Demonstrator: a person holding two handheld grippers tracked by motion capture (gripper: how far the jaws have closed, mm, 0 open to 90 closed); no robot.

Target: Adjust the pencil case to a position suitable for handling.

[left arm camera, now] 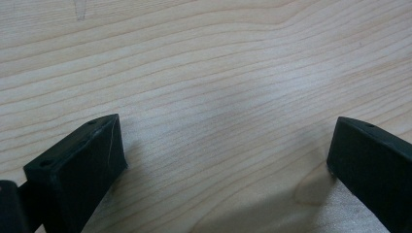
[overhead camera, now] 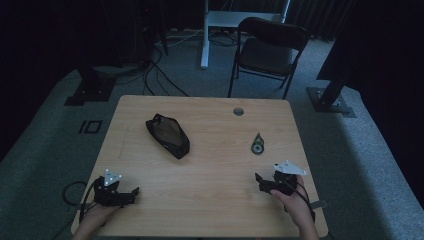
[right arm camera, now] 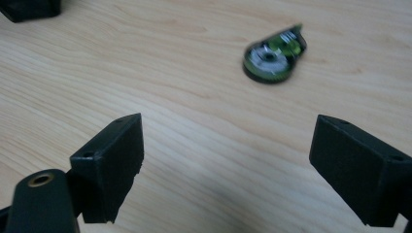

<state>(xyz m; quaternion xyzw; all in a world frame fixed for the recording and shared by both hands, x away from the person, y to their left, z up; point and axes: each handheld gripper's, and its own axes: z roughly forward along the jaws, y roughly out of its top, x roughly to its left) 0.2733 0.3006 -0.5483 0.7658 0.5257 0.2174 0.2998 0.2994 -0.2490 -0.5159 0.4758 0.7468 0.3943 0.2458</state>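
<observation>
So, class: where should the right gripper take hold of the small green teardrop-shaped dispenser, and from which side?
Probably across its flat sides at the round end, from above: the dispenser lies flat on the table, its pointed tip narrower. The right gripper is open.

In the right gripper view the tape dispenser (right arm camera: 274,54) is blurred, its markings unreadable, and a dark object (right arm camera: 30,8) is cut off at the top left corner. In the high view the pouch (overhead camera: 168,135) contents cannot be told.
</observation>
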